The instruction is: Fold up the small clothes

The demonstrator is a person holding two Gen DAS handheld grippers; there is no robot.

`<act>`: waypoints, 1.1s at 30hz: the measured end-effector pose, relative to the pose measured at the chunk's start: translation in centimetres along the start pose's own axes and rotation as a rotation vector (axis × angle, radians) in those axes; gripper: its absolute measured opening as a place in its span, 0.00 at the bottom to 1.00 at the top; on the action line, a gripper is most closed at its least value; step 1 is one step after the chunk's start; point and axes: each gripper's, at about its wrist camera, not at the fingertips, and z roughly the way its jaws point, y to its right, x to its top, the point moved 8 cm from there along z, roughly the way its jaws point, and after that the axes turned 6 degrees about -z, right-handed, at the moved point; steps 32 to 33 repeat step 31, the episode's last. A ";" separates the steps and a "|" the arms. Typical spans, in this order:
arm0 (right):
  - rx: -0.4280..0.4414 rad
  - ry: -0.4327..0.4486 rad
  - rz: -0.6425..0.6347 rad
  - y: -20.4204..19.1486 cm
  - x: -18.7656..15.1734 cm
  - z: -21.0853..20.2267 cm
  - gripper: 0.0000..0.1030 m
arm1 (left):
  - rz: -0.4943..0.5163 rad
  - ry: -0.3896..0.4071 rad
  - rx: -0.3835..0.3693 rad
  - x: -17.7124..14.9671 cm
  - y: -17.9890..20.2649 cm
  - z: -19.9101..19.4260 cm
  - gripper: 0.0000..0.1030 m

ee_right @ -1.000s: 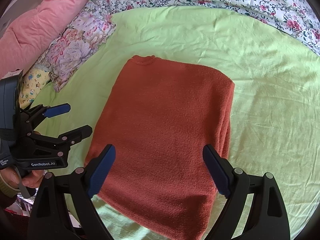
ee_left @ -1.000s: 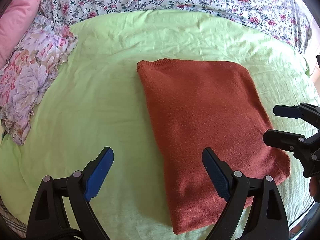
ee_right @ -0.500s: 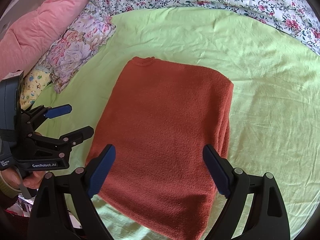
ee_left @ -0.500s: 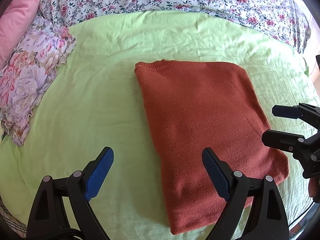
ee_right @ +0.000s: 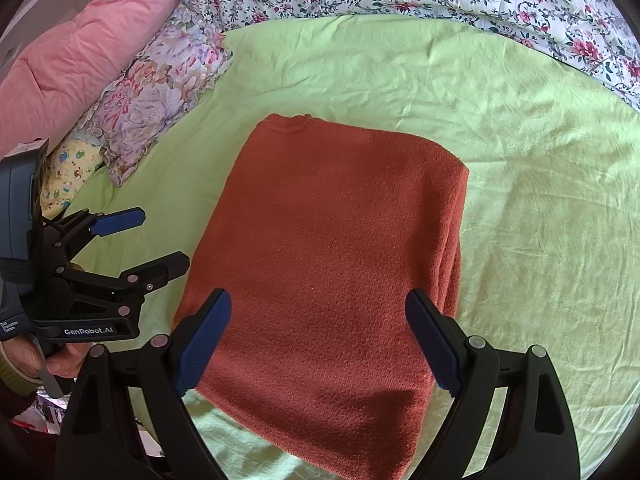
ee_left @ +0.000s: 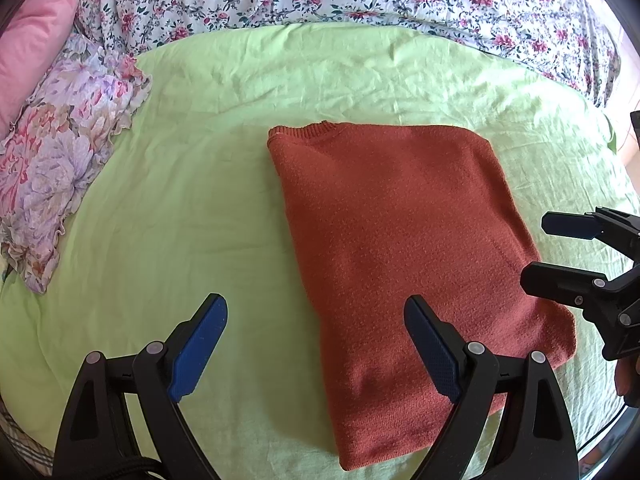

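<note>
From the left wrist view, the left gripper (ee_left: 316,340) sits low in the frame, jaws spread wide and holding nothing, its right finger over the folded rust-orange knitted sweater (ee_left: 400,248), which lies right of centre on the light green bedsheet (ee_left: 180,208). The right gripper (ee_left: 536,250) enters at the right edge, also spread and empty.

From the right wrist view, the right gripper (ee_right: 318,340) straddles the sweater's (ee_right: 336,256) near end, gaping, perhaps hovering rather than touching. Only here a hand (ee_right: 60,364) grips the left gripper (ee_right: 162,236) at lower left, and a pink quilted pillow (ee_right: 80,60) fills the upper left.
</note>
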 end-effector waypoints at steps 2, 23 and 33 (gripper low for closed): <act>0.000 0.001 0.000 0.0 0.0 -0.1 0.86 | -0.001 0.002 0.002 0.0 0.0 0.0 0.88; -0.014 0.008 -0.002 0.7 0.5 0.2 0.86 | -0.047 0.001 0.011 0.5 -1.7 0.5 0.87; -0.026 0.023 0.012 0.5 0.2 0.0 0.86 | -0.045 0.006 0.012 0.3 -1.9 0.2 0.87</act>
